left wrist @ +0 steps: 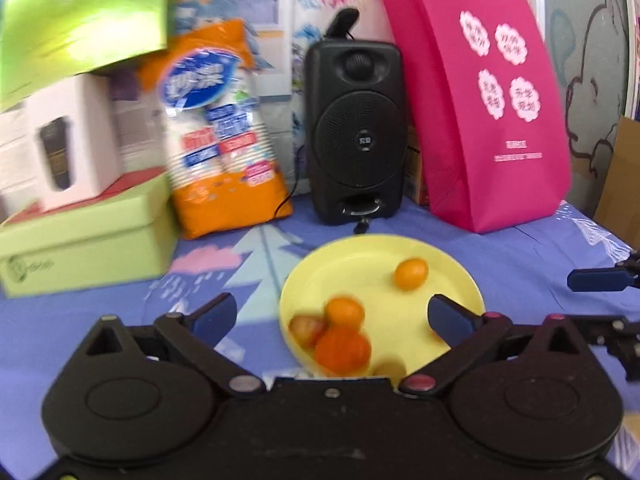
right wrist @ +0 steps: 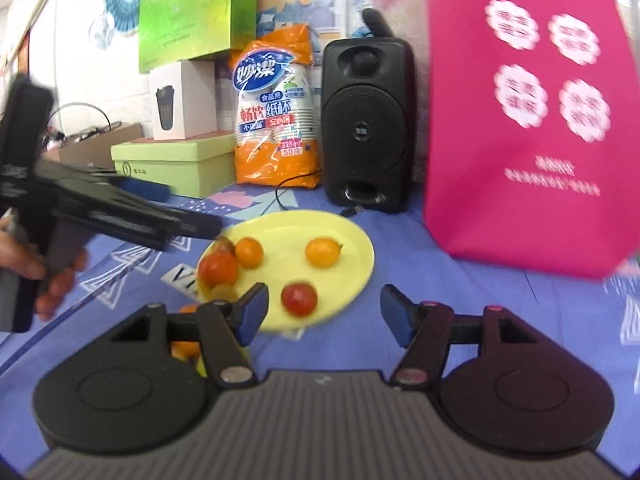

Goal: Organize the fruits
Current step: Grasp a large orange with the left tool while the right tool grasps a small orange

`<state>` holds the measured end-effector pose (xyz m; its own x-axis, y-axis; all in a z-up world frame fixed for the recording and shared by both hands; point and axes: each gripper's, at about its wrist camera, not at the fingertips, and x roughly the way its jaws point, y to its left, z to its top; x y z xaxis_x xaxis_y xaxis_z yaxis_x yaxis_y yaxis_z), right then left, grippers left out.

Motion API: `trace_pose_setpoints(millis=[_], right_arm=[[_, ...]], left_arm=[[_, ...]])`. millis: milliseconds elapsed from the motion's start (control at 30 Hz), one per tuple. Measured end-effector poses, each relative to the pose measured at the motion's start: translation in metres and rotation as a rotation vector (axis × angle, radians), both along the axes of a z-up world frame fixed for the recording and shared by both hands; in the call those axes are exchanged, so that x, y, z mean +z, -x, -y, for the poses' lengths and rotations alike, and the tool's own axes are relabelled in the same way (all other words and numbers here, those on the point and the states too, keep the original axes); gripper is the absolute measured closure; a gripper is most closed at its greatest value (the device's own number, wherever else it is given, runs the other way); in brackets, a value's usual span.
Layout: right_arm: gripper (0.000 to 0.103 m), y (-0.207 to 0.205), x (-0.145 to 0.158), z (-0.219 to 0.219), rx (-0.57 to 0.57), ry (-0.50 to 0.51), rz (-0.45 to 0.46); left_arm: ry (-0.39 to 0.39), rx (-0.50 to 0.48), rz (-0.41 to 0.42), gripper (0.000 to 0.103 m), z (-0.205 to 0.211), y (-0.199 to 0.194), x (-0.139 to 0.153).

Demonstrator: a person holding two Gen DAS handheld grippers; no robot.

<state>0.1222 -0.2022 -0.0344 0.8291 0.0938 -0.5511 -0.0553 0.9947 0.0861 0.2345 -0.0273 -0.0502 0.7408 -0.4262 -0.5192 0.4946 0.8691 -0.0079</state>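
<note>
Fruits sit on a yellow plate [right wrist: 352, 252] on the blue cloth [right wrist: 460, 300]: a red tomato [right wrist: 299, 299] near its front edge, an orange one [right wrist: 323, 252] alone toward the back, and a cluster [right wrist: 230, 262] of red and orange ones at its left side. Right gripper [right wrist: 324, 312] hangs over the plate's near rim, jaws spread and empty. Left gripper [left wrist: 332, 316] is likewise spread wide with nothing between its fingers, the cluster just ahead of it. Behind the plate stand a speaker [right wrist: 366, 124] and a pink bag [right wrist: 532, 120].
</note>
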Motion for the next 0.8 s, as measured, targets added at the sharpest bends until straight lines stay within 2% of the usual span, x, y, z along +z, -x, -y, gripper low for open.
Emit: trace_pose_setpoints(millis=[67,200,233,300,400,467,567,633,767,800], right_arm=[[0.038,0.018,-0.007,0.002,-0.002,-0.038,-0.018],[0.038,0.048,-0.026,-0.006,0.028,-0.034,-0.090],[0.038,0.054,-0.031,-0.010,0.045,-0.021,-0.109],[0.038,0.061,-0.040,-0.020,0.061,0.035,-0.148],[0.028,0.067,-0.044,-0.034,0.060,0.107,-0.152],[0.014,0.067,-0.045,-0.039,0.055,0.138,-0.159],[0.014,0.068,-0.045,-0.046,0.066,0.154,-0.154],[0.014,0.066,-0.046,-0.050,0.080,0.154,-0.146],[0.018,0.060,-0.046,-0.054,0.090,0.148,-0.147],[0.018,0.059,-0.047,-0.053,0.091,0.143,-0.149]], left_arm=[[0.013,0.019,-0.009,0.000,-0.018,0.026,-0.006],[0.086,0.040,-0.056,0.000,-0.051,0.072,-0.024],[0.088,0.034,-0.066,0.000,-0.055,0.081,-0.029],[0.037,0.049,-0.067,0.000,-0.053,0.092,-0.039],[-0.078,0.072,-0.096,0.001,-0.040,0.093,-0.056],[-0.135,0.062,-0.071,0.000,-0.027,0.093,-0.061],[-0.129,0.002,-0.039,0.000,-0.017,0.092,-0.060],[-0.137,-0.020,-0.048,0.001,-0.009,0.086,-0.061],[-0.052,-0.038,-0.131,0.018,-0.006,0.064,-0.062],[-0.050,-0.044,-0.137,0.018,-0.004,0.062,-0.063]])
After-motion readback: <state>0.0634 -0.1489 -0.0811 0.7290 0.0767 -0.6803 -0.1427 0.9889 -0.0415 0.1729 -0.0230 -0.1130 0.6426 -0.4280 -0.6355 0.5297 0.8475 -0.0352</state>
